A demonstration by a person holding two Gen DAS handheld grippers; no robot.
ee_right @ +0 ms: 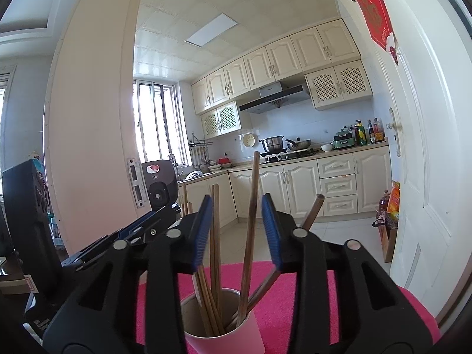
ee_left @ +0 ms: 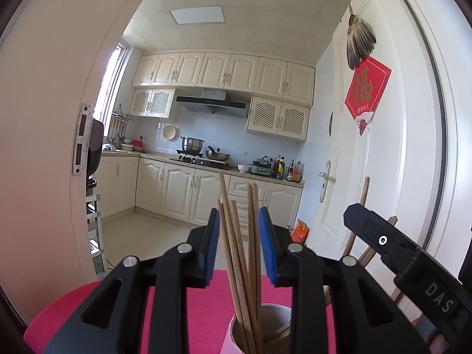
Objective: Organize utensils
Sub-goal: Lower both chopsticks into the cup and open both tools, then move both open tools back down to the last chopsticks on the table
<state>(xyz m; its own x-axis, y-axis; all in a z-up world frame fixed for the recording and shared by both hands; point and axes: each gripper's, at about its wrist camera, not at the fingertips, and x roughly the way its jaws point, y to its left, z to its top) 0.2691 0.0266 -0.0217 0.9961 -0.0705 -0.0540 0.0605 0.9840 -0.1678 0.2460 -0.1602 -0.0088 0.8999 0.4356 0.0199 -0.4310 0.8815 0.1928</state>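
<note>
Two wrist cameras look level across a pink cloth-covered desk (ee_right: pixel 295 289) toward a cream kitchen beyond an open white door (ee_left: pixel 392 153).

In the left wrist view, the left gripper (ee_left: pixel 239 244) fills the foreground. Its blue-padded jaws stand partly apart around a bundle of wooden chopsticks (ee_left: pixel 236 236), with a gap showing on each side, so the pads do not seem to press on them. The chopsticks stand upright in a pale pink cup (ee_left: pixel 236 333) at the bottom of the frame, just in front of the jaws. To the right, the black body of the other gripper enters the view.

In the right wrist view, the left gripper appears at the left edge. In the centre, the right gripper (ee_right: pixel 237 230) has its jaws open, touching nothing. Between them rise chopsticks (ee_right: pixel 250 221) leaning at different angles from the same cup (ee_right: pixel 224 336), which sits on the pink cloth.
</note>
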